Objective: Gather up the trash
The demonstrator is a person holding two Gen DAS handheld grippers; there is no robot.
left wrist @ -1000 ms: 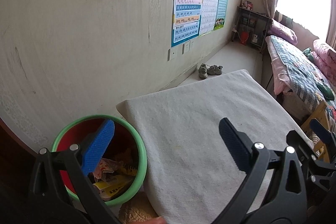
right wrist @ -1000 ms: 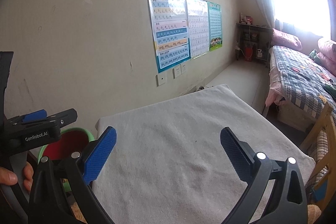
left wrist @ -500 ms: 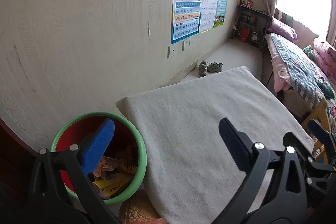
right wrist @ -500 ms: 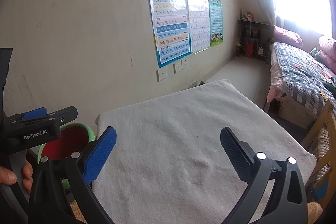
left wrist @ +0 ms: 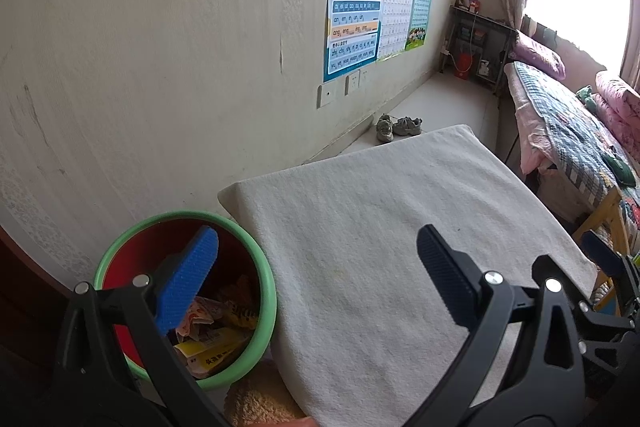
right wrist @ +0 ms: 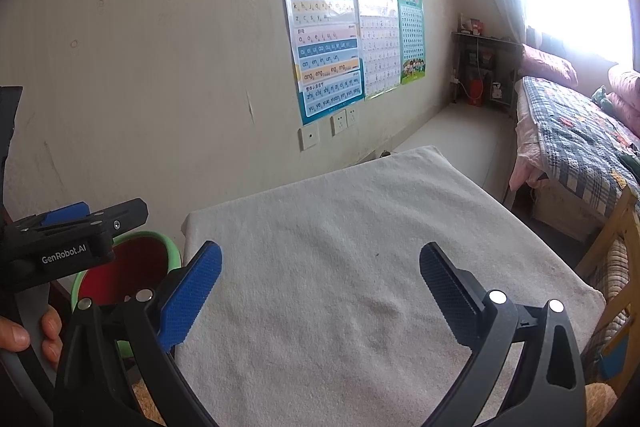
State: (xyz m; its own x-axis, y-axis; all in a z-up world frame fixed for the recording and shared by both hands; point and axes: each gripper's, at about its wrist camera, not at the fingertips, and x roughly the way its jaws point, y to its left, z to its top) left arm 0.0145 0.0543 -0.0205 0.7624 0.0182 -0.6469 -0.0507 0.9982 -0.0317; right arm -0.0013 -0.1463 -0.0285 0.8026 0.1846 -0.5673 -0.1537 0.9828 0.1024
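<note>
Now both grippers hang wide apart and empty, left gripper (left wrist: pixel 316 267) and right gripper (right wrist: pixel 320 275), above the towel-covered worktop (left wrist: pixel 380 227). Wrappers (left wrist: pixel 216 331) sit in the green-rimmed bin (left wrist: pixel 264 279) beside it.

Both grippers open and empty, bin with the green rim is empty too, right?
Not quite. Left gripper and right gripper are open and empty, but the green-rimmed bin already holds wrappers, as the left wrist view shows.

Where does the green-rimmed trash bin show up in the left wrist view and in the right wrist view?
Left wrist: trash bin lower left, wrappers inside, behind the left finger.
Right wrist: trash bin at left edge, partly hidden by the left gripper.
Shared landmark: white towel beside it.
</note>
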